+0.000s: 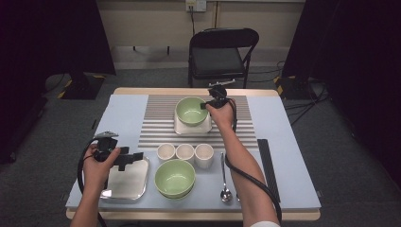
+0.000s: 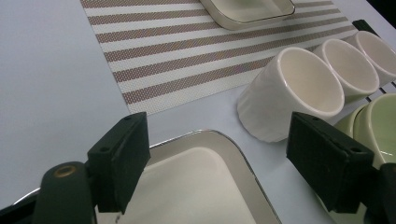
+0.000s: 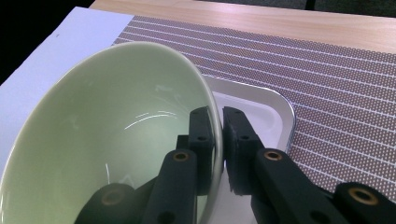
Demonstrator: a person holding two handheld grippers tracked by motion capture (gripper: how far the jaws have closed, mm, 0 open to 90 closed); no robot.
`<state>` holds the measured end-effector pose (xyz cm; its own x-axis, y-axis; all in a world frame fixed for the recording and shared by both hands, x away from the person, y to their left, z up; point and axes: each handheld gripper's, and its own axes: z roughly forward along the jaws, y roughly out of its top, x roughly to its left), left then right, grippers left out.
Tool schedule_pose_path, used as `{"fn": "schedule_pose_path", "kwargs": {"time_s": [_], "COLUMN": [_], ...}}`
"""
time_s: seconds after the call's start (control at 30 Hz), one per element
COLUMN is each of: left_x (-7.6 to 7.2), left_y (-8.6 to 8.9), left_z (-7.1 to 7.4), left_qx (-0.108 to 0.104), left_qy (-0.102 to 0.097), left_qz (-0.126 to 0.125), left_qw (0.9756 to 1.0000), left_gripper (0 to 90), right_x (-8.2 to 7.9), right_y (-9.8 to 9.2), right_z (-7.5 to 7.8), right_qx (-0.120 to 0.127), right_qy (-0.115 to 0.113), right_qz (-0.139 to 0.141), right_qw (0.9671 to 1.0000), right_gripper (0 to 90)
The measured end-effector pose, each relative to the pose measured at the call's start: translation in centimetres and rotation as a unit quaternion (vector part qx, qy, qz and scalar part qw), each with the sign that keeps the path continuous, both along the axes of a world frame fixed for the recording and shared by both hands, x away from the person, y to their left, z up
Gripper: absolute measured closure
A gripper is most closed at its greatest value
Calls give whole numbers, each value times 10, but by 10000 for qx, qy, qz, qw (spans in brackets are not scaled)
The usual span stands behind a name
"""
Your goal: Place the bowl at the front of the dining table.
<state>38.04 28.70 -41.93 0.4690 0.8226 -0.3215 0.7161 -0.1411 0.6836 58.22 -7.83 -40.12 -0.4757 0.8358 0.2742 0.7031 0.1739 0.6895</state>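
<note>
Striped mat (image 1: 161, 124) on pale blue table (image 1: 288, 156), grey carpet (image 1: 354, 156), black chair (image 1: 222, 54)

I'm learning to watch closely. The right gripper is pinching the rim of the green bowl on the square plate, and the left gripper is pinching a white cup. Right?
Not quite. The left gripper is open, hovering over the metal tray, as the left gripper view shows. The right gripper does pinch the green bowl.

1. The high view looks forward and down over the whole table (image 1: 288, 142).
2. The left gripper view sits low and close, facing the cups (image 2: 292, 91).
3. The right gripper view sits closest, at the green bowl (image 3: 107, 135); all three views probably share the striped mat (image 1: 158, 123).
</note>
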Motion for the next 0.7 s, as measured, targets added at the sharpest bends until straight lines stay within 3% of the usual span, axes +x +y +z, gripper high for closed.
{"fn": "schedule_pose_path", "kwargs": {"time_s": [0.7], "left_x": [0], "left_y": [2], "left_z": [-1], "left_qx": [-10], "left_qy": [6], "left_qz": [46], "left_qw": [10000], "left_gripper": [212], "right_x": [6], "right_y": [-3], "right_z": [-7], "right_qx": [33], "right_qy": [1], "right_qz": [-107], "right_qw": [9999], "right_gripper": [826]}}
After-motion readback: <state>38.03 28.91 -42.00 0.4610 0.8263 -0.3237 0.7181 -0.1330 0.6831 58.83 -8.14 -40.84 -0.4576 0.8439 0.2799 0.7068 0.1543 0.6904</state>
